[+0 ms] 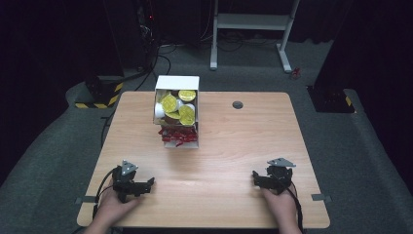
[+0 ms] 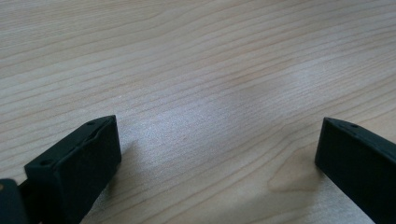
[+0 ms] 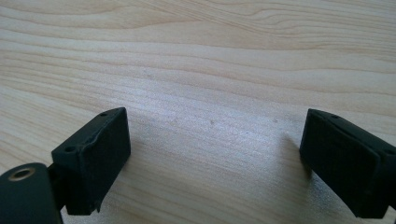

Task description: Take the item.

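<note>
wooden table lay under both tools. near edge: left gripper and right gripper, each resting on the wood in a hand, jaws spread wide and holding nothing, tips turned inward. farther back, well apart from both: white box of yellow-lidded cups and red packets.

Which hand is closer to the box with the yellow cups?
Probably the left. The left gripper sits nearer the white box, which stands left of the table's middle. The right gripper is farther off. Both have open, empty jaws.
</note>
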Demonstrator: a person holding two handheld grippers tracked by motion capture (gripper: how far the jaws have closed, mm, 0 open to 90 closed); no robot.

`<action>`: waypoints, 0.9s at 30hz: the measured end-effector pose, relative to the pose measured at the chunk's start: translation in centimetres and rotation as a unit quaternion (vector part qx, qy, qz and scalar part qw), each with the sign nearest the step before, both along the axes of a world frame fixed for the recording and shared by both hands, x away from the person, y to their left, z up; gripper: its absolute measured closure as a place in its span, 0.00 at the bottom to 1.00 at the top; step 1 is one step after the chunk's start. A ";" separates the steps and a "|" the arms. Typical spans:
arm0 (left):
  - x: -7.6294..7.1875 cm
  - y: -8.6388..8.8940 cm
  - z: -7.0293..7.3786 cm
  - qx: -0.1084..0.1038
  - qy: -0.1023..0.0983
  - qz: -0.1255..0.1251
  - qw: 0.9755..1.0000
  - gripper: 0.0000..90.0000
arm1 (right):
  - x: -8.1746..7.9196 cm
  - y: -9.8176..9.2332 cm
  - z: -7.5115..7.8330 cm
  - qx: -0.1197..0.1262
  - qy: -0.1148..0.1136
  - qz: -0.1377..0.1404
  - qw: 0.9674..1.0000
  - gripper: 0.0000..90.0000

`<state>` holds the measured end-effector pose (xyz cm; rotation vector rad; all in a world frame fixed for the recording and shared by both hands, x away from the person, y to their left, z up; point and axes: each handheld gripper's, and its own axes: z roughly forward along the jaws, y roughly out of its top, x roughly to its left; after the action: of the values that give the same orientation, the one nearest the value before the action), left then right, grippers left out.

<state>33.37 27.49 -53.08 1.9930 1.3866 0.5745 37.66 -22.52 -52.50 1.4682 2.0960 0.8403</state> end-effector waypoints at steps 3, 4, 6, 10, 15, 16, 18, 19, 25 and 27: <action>0.0 0.0 0.0 0.004 -0.001 -0.001 1.000 0.01 | 0.0 0.0 0.0 0.000 0.000 0.000 1.000 0.09; 0.0 0.0 0.0 0.003 0.000 -0.001 1.000 0.01 | 0.0 0.0 0.0 0.000 0.000 0.000 1.000 0.09; 0.0 -0.1 0.0 0.003 0.000 0.001 1.000 0.01 | 0.0 0.0 0.0 0.000 0.000 0.000 1.000 0.09; 0.0 -0.1 0.0 0.003 0.000 0.001 1.000 0.01 | 0.0 0.0 0.0 0.001 0.000 0.000 1.000 0.09; 0.0 -0.1 0.0 0.003 0.000 0.001 1.000 0.01 | 0.0 0.0 0.0 0.001 0.001 -0.001 1.000 0.09; 0.0 -0.1 0.0 0.002 0.000 0.001 1.000 0.01 | 0.0 0.0 0.0 0.000 0.000 0.000 1.000 0.09; 0.0 -0.1 0.0 0.004 0.000 0.000 1.000 0.01 | 0.0 0.0 0.0 0.000 0.000 0.000 1.000 0.09; 0.0 -0.1 0.0 0.004 0.000 0.000 1.000 0.01 | 0.0 0.0 0.0 0.000 0.000 0.000 1.000 0.09; 0.0 -0.1 0.0 0.003 0.000 0.001 1.000 0.01 | 0.0 0.0 0.0 0.001 0.001 0.000 1.000 0.09; 0.0 -0.1 0.0 0.002 0.000 0.001 1.000 0.01 | 0.0 0.0 0.0 0.001 0.001 0.001 1.000 0.09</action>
<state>33.36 27.40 -53.10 1.9957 1.3884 0.5792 37.65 -22.54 -52.48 1.4701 2.0991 0.8427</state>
